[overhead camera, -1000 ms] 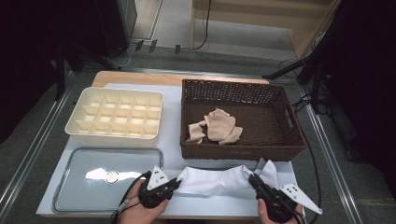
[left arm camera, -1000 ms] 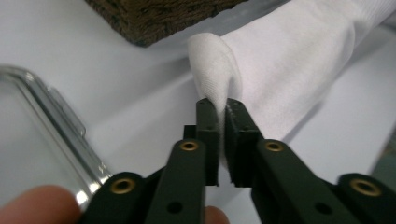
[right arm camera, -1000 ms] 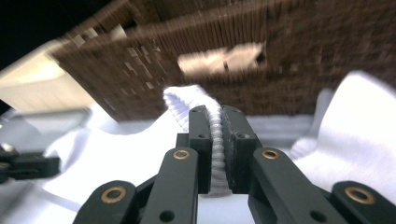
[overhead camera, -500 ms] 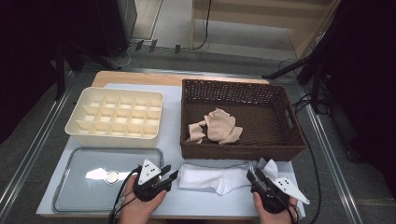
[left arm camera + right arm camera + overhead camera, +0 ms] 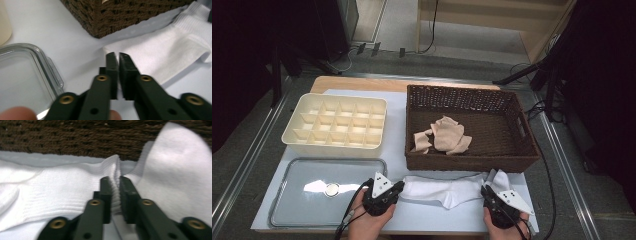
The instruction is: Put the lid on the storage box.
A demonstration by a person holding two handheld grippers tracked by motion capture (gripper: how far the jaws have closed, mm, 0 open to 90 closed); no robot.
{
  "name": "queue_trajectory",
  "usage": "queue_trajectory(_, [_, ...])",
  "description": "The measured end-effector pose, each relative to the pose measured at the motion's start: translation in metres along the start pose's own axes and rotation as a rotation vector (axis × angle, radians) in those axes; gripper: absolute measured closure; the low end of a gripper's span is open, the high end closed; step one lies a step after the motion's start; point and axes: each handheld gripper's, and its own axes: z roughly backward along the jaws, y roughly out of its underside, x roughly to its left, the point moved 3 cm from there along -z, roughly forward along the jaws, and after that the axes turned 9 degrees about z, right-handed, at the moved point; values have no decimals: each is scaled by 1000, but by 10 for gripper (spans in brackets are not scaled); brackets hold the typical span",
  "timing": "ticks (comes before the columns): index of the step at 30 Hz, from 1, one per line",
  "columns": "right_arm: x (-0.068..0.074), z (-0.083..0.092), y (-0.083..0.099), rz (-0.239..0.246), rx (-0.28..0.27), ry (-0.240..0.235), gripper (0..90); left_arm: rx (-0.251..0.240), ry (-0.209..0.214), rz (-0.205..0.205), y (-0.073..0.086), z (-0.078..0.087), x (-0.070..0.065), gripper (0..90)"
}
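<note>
A white sock (image 5: 442, 190) lies flat along the table's near edge, in front of the brown wicker basket (image 5: 462, 162). My left gripper (image 5: 399, 187) sits at its toe end. In the left gripper view its jaws (image 5: 117, 56) have just been closing and stand shut over the sock's edge (image 5: 162, 55), with no fabric seen between them. My right gripper (image 5: 486, 190) is at the cuff end. Its jaws (image 5: 115, 180) have just been closing too, and ribbed cuff fabric of the sock (image 5: 50, 187) is pinched between them. More white fabric (image 5: 180, 170) rises to their right.
Beige socks (image 5: 444, 135) lie inside the basket. A cream divided organiser (image 5: 292, 137) stands at the back left. A clear-rimmed tray (image 5: 287, 200) with a small round thing (image 5: 331, 189) lies just left of my left gripper. The table's front edge runs under both hands.
The sock, stretched out wider a second ago, now lies shorter and flat. Both grippers have drawn in towards it, the right one sinking to the cuff.
</note>
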Motion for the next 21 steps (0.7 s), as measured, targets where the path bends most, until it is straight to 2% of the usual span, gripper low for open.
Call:
queue_trajectory(3, [-7, 1, -1, -7, 17, -4, 880, -9, -4, -14, -2, 0, -1, 900])
queue_trajectory(6, [-13, 4, 0, 9, 32, 0, 886, -46, -23, -31, -4, 2, 1, 900])
queue_trajectory(8, [-18, 7, 0, 12, 35, 5, 883, -56, -18, -29, -4, 2, 2, 900])
queue_trajectory(10, [-21, 9, 0, -11, 15, -25, 854, -61, -17, -31, -4, 0, 1, 900])
queue_trajectory(12, [-20, 12, -1, -28, -29, -56, 771, -65, -5, -21, -3, -2, 1, 874])
queue_trajectory(15, [-8, 17, -7, -22, -78, -71, 751, -62, 15, -10, -3, -3, -1, 751])
queue_trajectory(16, [-2, 18, -9, -22, -93, -90, 755, -67, 15, -8, -3, -4, -1, 689])
queue_trajectory(17, [6, 18, -10, -21, -106, -120, 762, -70, 6, -12, -3, -5, 0, 635])
queue_trajectory(19, [26, 14, -12, -16, -125, -199, 775, -71, 3, 3, -4, -6, 1, 583])
queue_trajectory(21, [42, 8, -12, 16, -116, -246, 786, -71, 2, 7, -4, -7, 1, 589])
